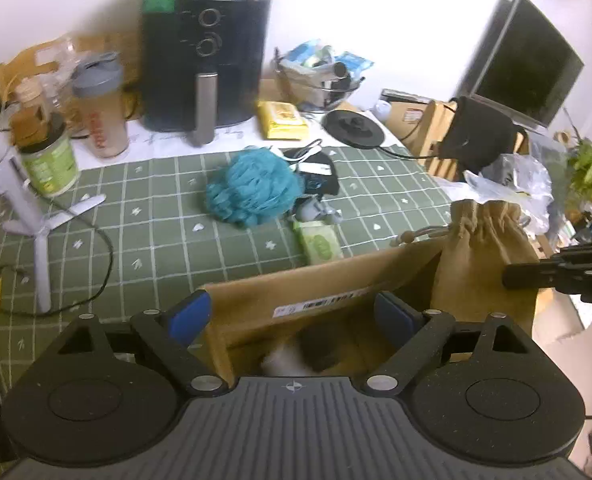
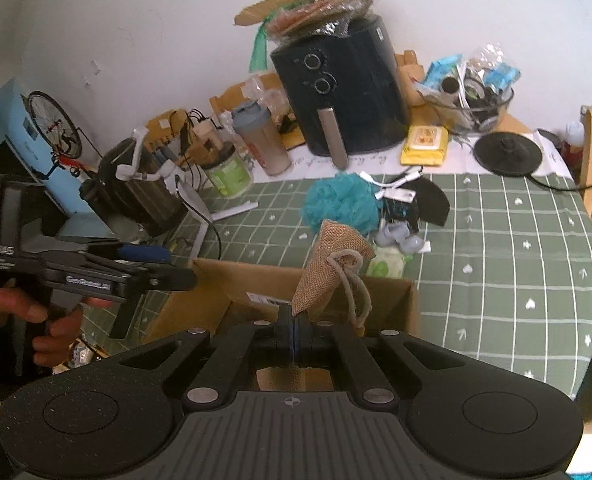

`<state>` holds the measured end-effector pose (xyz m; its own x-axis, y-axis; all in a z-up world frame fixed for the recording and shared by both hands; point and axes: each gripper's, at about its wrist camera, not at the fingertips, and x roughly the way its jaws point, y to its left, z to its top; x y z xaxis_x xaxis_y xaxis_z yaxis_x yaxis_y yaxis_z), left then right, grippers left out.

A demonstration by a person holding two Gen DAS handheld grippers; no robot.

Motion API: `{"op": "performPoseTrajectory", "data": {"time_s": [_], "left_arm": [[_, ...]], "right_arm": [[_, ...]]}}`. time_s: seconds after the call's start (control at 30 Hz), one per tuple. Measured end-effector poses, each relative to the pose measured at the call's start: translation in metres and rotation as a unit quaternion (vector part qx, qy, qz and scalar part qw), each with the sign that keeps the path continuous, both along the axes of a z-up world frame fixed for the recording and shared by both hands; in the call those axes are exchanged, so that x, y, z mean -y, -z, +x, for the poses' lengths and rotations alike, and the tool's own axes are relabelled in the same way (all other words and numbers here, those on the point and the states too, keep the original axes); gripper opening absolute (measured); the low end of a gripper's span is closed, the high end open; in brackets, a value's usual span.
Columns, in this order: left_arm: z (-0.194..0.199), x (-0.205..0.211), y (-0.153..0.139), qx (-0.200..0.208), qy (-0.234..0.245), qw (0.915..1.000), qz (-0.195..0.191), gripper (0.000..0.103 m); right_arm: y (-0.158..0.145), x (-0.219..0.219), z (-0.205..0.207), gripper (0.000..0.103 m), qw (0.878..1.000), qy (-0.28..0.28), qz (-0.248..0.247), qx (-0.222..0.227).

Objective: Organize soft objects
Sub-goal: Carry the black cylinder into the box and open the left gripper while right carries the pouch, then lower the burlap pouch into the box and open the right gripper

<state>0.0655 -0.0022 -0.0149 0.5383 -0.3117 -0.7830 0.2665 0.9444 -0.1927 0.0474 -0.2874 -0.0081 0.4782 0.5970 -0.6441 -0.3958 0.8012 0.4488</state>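
My right gripper is shut on a corner of a tan burlap drawstring bag, which it holds up over the open cardboard box. In the left wrist view the bag hangs at the box's right end, with the right gripper coming in from the right. My left gripper is open above the box, with nothing pressed between its blue pads. Something white and dark lies blurred inside the box. A teal bath pouf rests on the green checked cloth beyond.
Beside the pouf lie a black mask, small grey socks and a green wipes pack. Farther back stand a black air fryer, a shaker bottle, a green jar and a white stand. A hand holds the left gripper.
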Motion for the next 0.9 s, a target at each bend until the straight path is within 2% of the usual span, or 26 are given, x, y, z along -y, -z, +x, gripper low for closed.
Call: {"op": "performPoseTrajectory", "data": {"time_s": [0.2, 0.4, 0.5, 0.67, 0.77, 0.8, 0.87, 0.9], "left_arm": [[-0.022, -0.018, 0.003, -0.004, -0.025, 0.9997, 0.0, 0.09], [-0.04, -0.037, 0.008, -0.015, -0.064, 0.9978, -0.011, 0.09], [-0.047, -0.044, 0.01, -0.022, -0.08, 0.9964, -0.019, 0.09], [-0.057, -0.051, 0.011, -0.024, -0.091, 0.9954, -0.019, 0.09], [-0.063, -0.055, 0.013, -0.024, -0.097, 0.9946, -0.025, 0.09], [-0.065, -0.056, 0.013, -0.025, -0.099, 0.9943, -0.027, 0.09], [-0.067, -0.058, 0.016, -0.03, -0.102, 0.9938, -0.03, 0.09], [-0.068, -0.058, 0.017, -0.032, -0.103, 0.9937, -0.031, 0.09]], "right_arm": [[0.006, -0.01, -0.009, 0.003, 1.0, 0.009, -0.005, -0.008], [0.006, -0.022, -0.014, 0.003, 1.0, 0.023, 0.013, -0.012], [0.003, -0.028, -0.014, 0.003, 0.999, 0.033, 0.033, -0.011], [-0.003, -0.03, -0.015, 0.003, 0.993, 0.063, 0.103, -0.009], [0.014, -0.029, -0.017, 0.007, 0.986, 0.108, 0.116, -0.053], [0.021, -0.03, -0.015, 0.013, 0.985, 0.116, 0.105, -0.072], [0.035, -0.034, -0.018, 0.036, 0.985, 0.121, 0.077, -0.098], [0.037, -0.037, -0.021, 0.061, 0.985, 0.123, 0.064, -0.103]]}}
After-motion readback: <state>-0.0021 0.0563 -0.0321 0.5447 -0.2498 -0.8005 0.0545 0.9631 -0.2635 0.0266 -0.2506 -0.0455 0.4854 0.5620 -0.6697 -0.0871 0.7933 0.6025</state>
